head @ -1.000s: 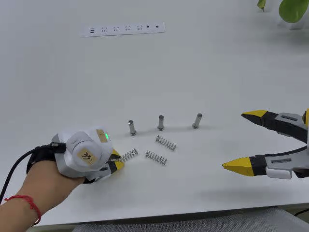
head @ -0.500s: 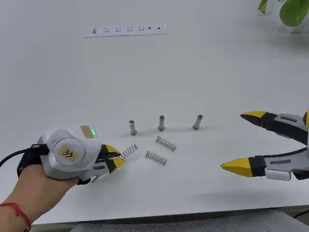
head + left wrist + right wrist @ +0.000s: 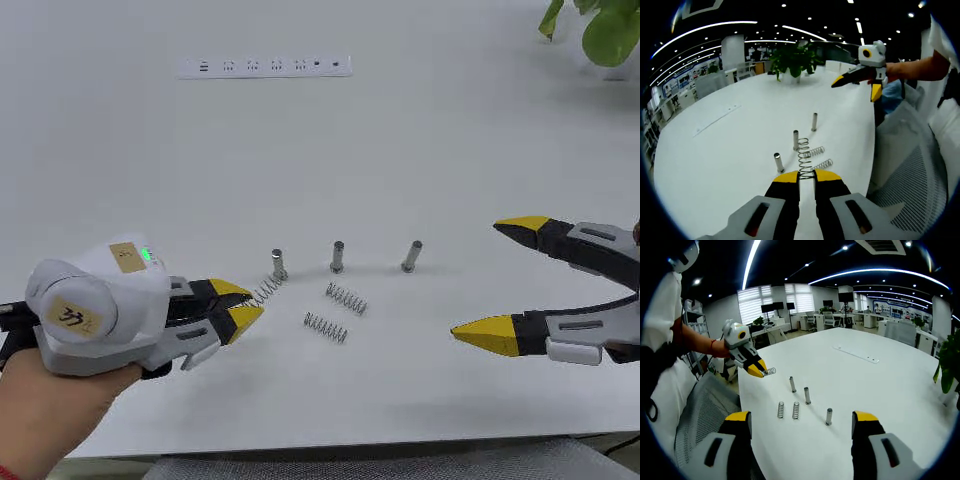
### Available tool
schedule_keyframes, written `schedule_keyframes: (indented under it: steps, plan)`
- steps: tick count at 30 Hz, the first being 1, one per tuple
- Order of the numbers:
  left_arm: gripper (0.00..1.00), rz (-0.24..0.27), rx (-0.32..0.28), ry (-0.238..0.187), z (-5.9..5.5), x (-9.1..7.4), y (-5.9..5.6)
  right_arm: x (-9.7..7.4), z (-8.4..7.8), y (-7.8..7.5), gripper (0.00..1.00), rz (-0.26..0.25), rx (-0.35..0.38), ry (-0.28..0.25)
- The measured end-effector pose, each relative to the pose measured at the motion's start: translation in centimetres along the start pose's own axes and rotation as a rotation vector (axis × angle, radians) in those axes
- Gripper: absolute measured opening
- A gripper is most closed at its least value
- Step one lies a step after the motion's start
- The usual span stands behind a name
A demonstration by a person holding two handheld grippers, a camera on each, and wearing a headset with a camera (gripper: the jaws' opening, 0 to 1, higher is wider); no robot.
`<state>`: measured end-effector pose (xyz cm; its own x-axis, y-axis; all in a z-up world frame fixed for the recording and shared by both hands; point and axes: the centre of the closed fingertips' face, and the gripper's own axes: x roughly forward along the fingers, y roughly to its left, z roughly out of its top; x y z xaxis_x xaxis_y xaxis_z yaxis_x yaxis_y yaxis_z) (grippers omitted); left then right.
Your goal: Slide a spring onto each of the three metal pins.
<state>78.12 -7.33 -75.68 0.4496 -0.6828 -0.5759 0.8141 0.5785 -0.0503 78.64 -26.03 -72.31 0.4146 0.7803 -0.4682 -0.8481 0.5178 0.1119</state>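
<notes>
Here the left gripper clamps one spring just beside the leftmost pin; the right gripper gapes wide, with open table between it and the rightmost pin

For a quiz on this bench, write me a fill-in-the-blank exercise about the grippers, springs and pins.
The left gripper is shut on one ____.
____ springs lie on the table.
The right gripper holds its jaws ____.
Of the three pins, ____ carries a spring.
Missing words: spring; two; open; none.
</notes>
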Motion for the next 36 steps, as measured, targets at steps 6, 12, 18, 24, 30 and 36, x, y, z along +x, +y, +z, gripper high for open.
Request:
schedule_keyframes:
  steps: [6,12,18,24,30,36]
  plan:
    - [0.10,0.001,-0.014,-0.088,2.5,-0.6,-0.5,0.0,1.5,0.2,0.82,0.001,-0.004,-0.024]
    - [0.10,-0.010,-0.028,-0.172,4.7,-0.9,-1.0,0.4,3.6,0.8,0.80,0.010,0.013,-0.068]
    - [0.10,-0.029,-0.040,-0.235,6.3,-1.0,-1.8,1.0,6.5,1.9,0.75,0.032,0.058,-0.147]
    - [0.10,-0.056,-0.057,-0.292,7.8,-0.9,-2.7,1.7,9.1,3.1,0.67,0.069,0.130,-0.228]
    - [0.10,-0.088,-0.069,-0.344,9.1,-0.8,-3.8,2.6,11.1,4.1,0.56,0.111,0.215,-0.284]
    - [0.10,-0.104,-0.075,-0.382,10.0,-0.8,-4.2,3.6,11.3,5.1,0.42,0.155,0.283,-0.292]
